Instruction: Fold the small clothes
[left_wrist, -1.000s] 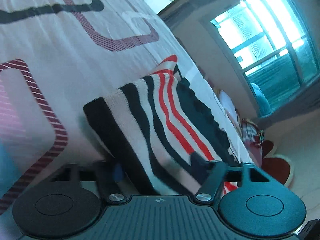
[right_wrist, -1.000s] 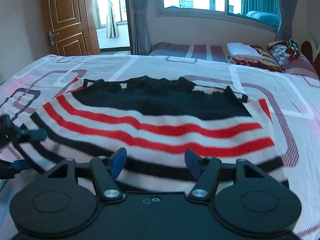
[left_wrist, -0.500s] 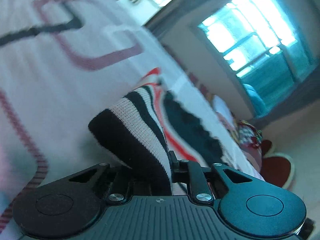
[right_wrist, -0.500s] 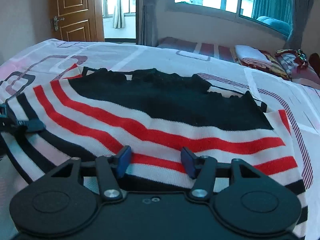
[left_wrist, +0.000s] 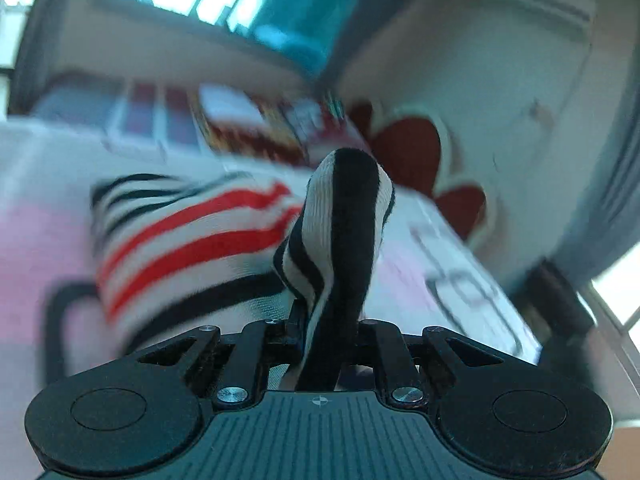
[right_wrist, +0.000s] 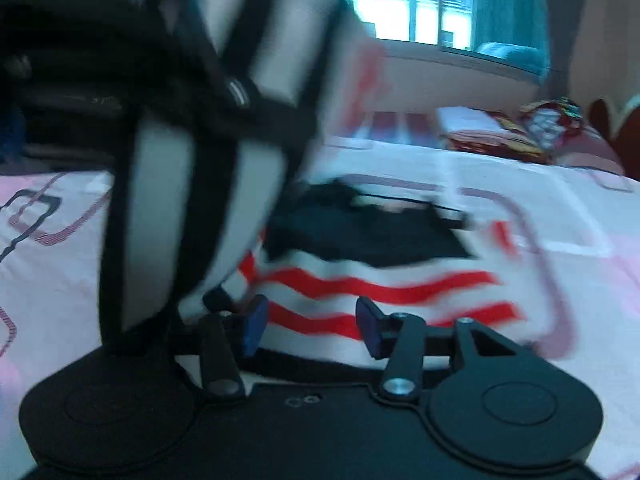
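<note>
The left tongs [left_wrist: 326, 320] point forward and somewhat downward over the bed [left_wrist: 36, 248], with the view past them badly blurred. They are pressed together on a bunched fold of the striped knit garment [left_wrist: 344, 216]: a black-and-white ribbed band stands up out of the narrow gap between them, and the rest of the cloth trails away to the left toward the bedspread, showing red and black stripes.

In the right wrist view the left tongs [right_wrist: 100, 64] appear as a dark, blurred mass at the upper left, with the lifted striped corner [right_wrist: 180, 208] hanging below them, raised above the part that lies flat.

The right tongs [right_wrist: 308, 320] point down at the near edge of the garment. Their blue pads [right_wrist: 254, 326] stand partly spread and have just been closing in. The red-striped cloth lies just beyond and beneath them, but whether the pads touch it I cannot tell. The garment's black upper section [right_wrist: 368, 236] rests farther away on the bed, with folded bedding [right_wrist: 476, 124] near the window [right_wrist: 420, 4].
</note>
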Available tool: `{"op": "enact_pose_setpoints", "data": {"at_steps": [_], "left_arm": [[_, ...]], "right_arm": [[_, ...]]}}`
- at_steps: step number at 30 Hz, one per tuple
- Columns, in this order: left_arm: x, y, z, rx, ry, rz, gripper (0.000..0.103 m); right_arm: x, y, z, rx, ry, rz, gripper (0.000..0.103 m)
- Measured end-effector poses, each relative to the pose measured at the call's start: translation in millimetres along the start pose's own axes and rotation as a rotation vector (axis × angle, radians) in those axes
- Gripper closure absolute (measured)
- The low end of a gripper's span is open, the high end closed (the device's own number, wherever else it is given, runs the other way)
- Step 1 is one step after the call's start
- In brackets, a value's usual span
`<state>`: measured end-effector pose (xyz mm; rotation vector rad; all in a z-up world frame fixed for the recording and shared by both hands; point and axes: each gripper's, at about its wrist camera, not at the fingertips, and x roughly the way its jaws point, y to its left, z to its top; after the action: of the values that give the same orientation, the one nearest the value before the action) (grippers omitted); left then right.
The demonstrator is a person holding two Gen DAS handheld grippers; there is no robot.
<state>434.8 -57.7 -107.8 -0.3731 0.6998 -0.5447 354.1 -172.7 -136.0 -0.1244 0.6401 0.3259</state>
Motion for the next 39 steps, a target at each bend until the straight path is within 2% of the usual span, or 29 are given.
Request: {"op": "enact_pose_setpoints", "data": {"at_steps": [2, 3, 5, 7, 8, 9, 10, 12, 14, 16, 17, 19, 21, 24, 27, 29, 30, 31, 32, 34, 35, 37, 39], "left_arm": [[28, -3, -15, 0.021, 0.109, 0.019, 0.088], [36, -5, -23, 0.039, 0.137, 0.038, 0.083], [40, -13, -31, 0.075, 0.136, 0.061, 0.079], [31, -17, -26, 0.049, 0.123, 0.060, 0.062], [21, -20, -27, 0.028, 0.112, 0.044, 0.042], [10, -24, -26, 0.019, 0.090, 0.039, 0.030], [-5, -32, -26, 0.019, 0.054, 0.031, 0.028], [-25, -40, -23, 0.021, 0.017, 0.004, 0.027], [-42, -34, -25, 0.005, -0.028, 0.018, 0.027], [-46, -17, -25, -0.027, -0.057, 0.138, 0.027], [-47, -2, -25, -0.076, -0.071, 0.216, 0.027], [-47, 21, -27, -0.142, -0.090, 0.310, 0.027], [-42, 34, -32, -0.137, -0.094, 0.395, 0.027], [-24, 35, -40, -0.087, -0.072, 0.416, 0.027], [-10, 26, -47, -0.002, -0.051, 0.435, 0.027], [1, 22, -50, 0.010, -0.035, 0.433, 0.027], [2, 21, -51, 0.002, -0.029, 0.421, 0.028], [2, 17, -50, 0.000, -0.021, 0.411, 0.028], [1, 14, -51, 0.011, -0.024, 0.415, 0.027], [-5, 11, -50, 0.016, -0.047, 0.403, 0.027], [-10, 8, -50, 0.018, -0.074, 0.388, 0.027], [-13, 6, -50, 0.040, -0.096, 0.402, 0.027], [-6, 13, -57, 0.033, -0.057, 0.410, 0.027]], "right_arm": [[-13, -28, -9, 0.054, 0.023, -0.037, 0.053], [-18, -41, -16, 0.083, 0.039, -0.048, 0.053], [-25, -61, -29, 0.126, 0.069, -0.062, 0.054], [-36, -74, -37, 0.165, 0.070, -0.053, 0.054], [-43, -78, -39, 0.182, 0.062, -0.051, 0.053], [-49, -82, -40, 0.199, 0.053, -0.045, 0.053], [-55, -85, -40, 0.222, 0.047, -0.032, 0.052], [-64, -92, -38, 0.266, 0.039, -0.005, 0.051], [-69, -97, -35, 0.297, 0.039, 0.037, 0.046], [-74, -93, -35, 0.321, 0.056, 0.099, 0.034], [-76, -93, -36, 0.335, 0.059, 0.128, 0.032], [-75, -93, -34, 0.360, 0.060, 0.158, 0.031], [-66, -94, -29, 0.381, 0.068, 0.160, 0.030], [-52, -101, -26, 0.448, 0.079, 0.175, 0.029], [-36, -108, -20, 0.503, 0.078, 0.147, 0.029], [-29, -113, -17, 0.540, 0.075, 0.142, 0.029], [-26, -114, -15, 0.537, 0.074, 0.137, 0.033], [-20, -113, -14, 0.509, 0.086, 0.103, 0.052], [-20, -111, -16, 0.481, 0.092, 0.074, 0.059], [-20, -115, -17, 0.490, 0.083, 0.082, 0.072], [-26, -115, -16, 0.482, 0.065, 0.086, 0.073], [-49, -107, -8, 0.400, -0.031, 0.096, 0.074], [-52, -110, -12, 0.380, -0.041, 0.112, 0.074]]}}
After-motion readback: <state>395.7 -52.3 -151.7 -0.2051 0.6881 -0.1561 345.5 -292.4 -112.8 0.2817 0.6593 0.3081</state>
